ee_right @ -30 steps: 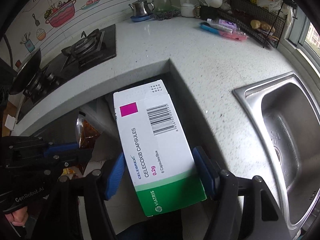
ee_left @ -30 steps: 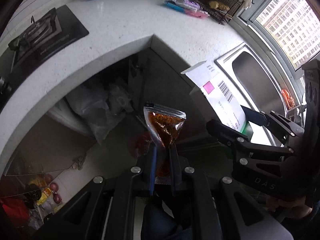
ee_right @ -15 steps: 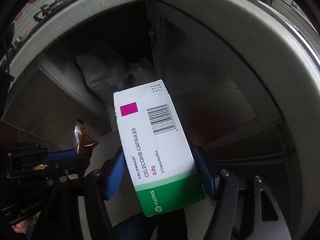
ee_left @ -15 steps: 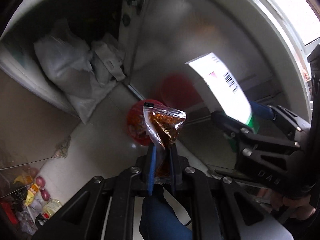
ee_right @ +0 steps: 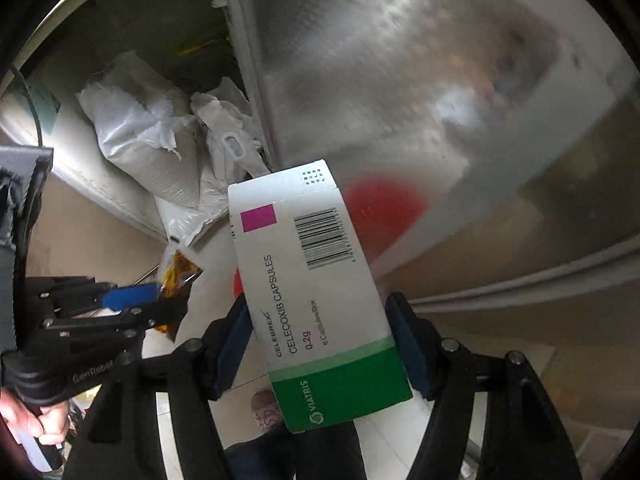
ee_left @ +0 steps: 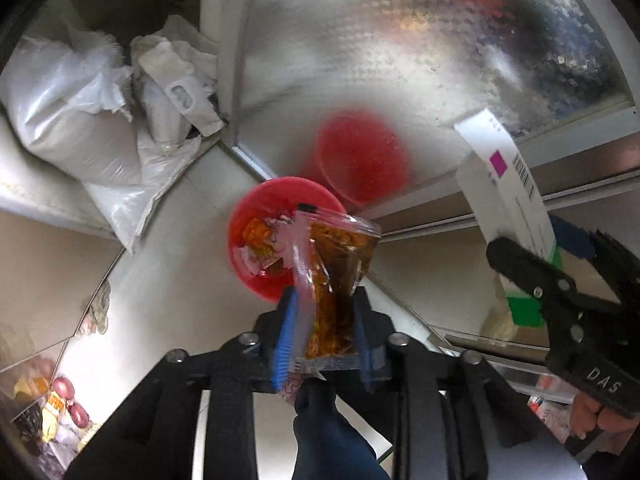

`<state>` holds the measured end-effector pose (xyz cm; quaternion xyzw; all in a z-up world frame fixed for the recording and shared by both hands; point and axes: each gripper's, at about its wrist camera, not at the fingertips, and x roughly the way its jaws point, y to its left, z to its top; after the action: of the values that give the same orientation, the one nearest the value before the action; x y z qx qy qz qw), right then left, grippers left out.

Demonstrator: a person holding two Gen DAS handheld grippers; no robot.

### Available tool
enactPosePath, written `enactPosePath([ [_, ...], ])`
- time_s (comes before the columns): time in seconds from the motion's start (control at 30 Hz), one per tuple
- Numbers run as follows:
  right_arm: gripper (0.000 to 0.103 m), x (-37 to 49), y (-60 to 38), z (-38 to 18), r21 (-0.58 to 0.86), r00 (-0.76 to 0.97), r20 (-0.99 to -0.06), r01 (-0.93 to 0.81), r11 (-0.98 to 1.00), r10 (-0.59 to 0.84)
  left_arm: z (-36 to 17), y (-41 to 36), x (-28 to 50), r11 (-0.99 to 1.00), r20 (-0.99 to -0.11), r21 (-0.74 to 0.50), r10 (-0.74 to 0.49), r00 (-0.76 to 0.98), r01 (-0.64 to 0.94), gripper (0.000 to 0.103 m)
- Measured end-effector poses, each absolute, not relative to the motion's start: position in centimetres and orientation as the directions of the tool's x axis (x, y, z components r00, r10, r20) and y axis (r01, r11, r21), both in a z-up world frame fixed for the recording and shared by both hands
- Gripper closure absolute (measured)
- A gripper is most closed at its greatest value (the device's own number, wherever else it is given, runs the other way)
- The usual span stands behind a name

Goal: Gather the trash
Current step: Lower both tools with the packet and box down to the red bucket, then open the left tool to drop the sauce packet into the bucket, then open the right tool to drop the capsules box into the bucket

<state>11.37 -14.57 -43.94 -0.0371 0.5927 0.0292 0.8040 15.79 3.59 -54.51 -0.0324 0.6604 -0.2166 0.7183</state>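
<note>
Both grippers point down toward the floor beside the cabinet. The left gripper hangs over a red bin, which lies at about 11 o'clock from its fingertips. The right gripper is at 3 o'clock in the left wrist view, tilted toward the cabinet door.

The left view looks into the bin, where wrappers lie. The right view shows only a sliver of red past the box edge, plus the printed face of the medicine box.

The left jaws stand narrowly apart with the sauce packet between the pads; whether they press it I cannot tell. The right jaws are spread wide and clamp the box by its long sides. White sacks sit at 10 o'clock.
</note>
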Motion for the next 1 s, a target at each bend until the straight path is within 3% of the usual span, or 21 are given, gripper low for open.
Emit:
enactPosePath([
  [0.03,0.038,11.5,-14.6,-44.0,-0.026,0.292,-0.956,-0.085,0.996,0.0,-54.5,3.5,16.0,0.904,-0.935,-0.331,-0.353,0.035,0.271,0.051],
  [0.1,0.038,11.7,-15.0,-44.0,-0.024,0.286,-0.958,-0.079,0.997,-0.001,-54.2,3.4,16.2,0.906,-0.935,-0.33,-0.353,0.044,0.266,0.025],
  [0.13,0.038,11.6,-15.5,-43.9,-0.025,0.284,-0.959,-0.077,0.997,-0.002,-54.0,3.3,16.3,0.904,-0.931,-0.338,-0.362,0.047,0.263,0.022],
  [0.43,0.038,12.2,-15.3,-43.0,0.001,0.293,-0.955,-0.114,0.993,0.034,-50.9,5.1,16.6,0.932,-0.953,-0.254,-0.286,0.098,0.258,0.012],
  [0.47,0.038,12.3,-15.0,-43.2,0.004,0.291,-0.956,-0.122,0.993,0.039,-50.6,5.4,16.6,0.933,-0.952,-0.255,-0.289,0.103,0.255,0.01],
  [0.5,0.038,12.6,-14.7,-43.4,0.008,0.289,-0.956,-0.134,0.991,0.047,-50.3,5.8,16.6,0.935,-0.952,-0.252,-0.285,0.107,0.25,0.0],
  [1.0,0.038,14.4,-12.5,-48.6,-0.015,0.236,-0.97,-0.27,0.963,0.051,-52.5,8.1,15.8,0.958,-0.958,-0.234,-0.257,0.131,0.169,0.0],
])
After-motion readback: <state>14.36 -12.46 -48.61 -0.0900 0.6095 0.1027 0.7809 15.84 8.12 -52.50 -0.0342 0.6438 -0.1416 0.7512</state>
